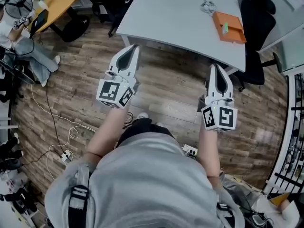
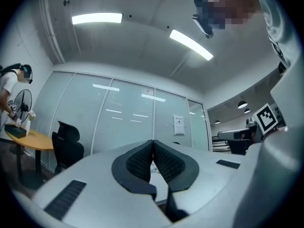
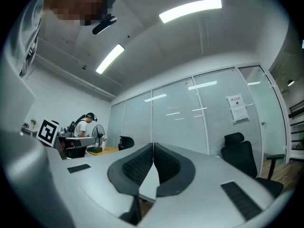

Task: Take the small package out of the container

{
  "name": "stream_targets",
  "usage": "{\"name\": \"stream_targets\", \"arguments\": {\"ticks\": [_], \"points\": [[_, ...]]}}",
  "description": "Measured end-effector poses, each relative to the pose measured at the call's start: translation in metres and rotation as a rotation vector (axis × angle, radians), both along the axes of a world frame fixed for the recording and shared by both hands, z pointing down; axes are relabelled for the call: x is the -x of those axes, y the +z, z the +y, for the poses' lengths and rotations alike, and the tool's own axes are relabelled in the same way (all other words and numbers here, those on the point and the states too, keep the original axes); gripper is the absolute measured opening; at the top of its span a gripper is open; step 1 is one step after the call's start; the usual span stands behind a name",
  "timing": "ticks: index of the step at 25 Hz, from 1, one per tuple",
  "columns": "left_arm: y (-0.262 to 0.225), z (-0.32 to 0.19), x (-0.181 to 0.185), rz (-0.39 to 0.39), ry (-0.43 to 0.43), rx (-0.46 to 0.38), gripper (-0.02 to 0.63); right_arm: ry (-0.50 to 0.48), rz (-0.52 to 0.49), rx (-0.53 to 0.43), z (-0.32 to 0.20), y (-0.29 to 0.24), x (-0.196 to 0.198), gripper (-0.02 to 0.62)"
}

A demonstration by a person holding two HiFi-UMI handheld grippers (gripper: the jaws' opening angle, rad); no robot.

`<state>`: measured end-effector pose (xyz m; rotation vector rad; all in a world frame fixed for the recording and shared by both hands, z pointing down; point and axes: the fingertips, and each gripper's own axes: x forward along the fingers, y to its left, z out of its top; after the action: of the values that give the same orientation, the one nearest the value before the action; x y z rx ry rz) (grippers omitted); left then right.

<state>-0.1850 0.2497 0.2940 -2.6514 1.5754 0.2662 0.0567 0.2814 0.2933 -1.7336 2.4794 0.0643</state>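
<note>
The small package itself I cannot make out. What I see is a flat orange container [image 1: 229,26] lying at the far right part of the pale grey table [image 1: 175,18], with a small green piece [image 1: 225,28] on its top. Whether that piece is the package, or the package sits inside, the head view does not tell me. Just beside the container, further from me, lies a small tangle of metal [image 1: 207,5], and behind that corner of the table stands a black office chair [image 1: 256,37].

Both grippers are well apart from the container, over the wooden plank floor [image 1: 166,94] on the near side of the table. The right gripper [image 1: 214,66] is the closer one to the orange container, so I judge it is the natural one to reach for it. Its jaws are clenched together with nothing between them, as the right gripper view shows [image 3: 153,146]. The left gripper [image 1: 135,46] points at the table's near edge, and its jaws [image 2: 153,144] are also pressed together and empty.

Both gripper views look upward to the ceiling lights and glass walls, so I think the grippers are only carried in a rest pose. The task, in my judgement, is not begun. The jaws must open before any grasp.
</note>
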Motion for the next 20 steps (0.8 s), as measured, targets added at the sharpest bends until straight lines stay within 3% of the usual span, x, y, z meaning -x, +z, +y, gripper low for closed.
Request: {"name": "stream_targets", "arguments": {"ticks": [6,14,20], "points": [[-0.001,0.004,-0.013,0.004,-0.012,-0.01,0.019,-0.048,-0.125,0.014,-0.002,0.005,-0.014,0.052],[-0.001,-0.011,-0.018,0.029,-0.005,-0.012,0.019,-0.081,-0.105,0.04,-0.025,0.021,-0.012,0.052],[0.0,-0.059,-0.008,0.046,0.005,-0.018,0.018,-0.088,-0.082,0.041,-0.069,0.021,0.003,0.052]]}}
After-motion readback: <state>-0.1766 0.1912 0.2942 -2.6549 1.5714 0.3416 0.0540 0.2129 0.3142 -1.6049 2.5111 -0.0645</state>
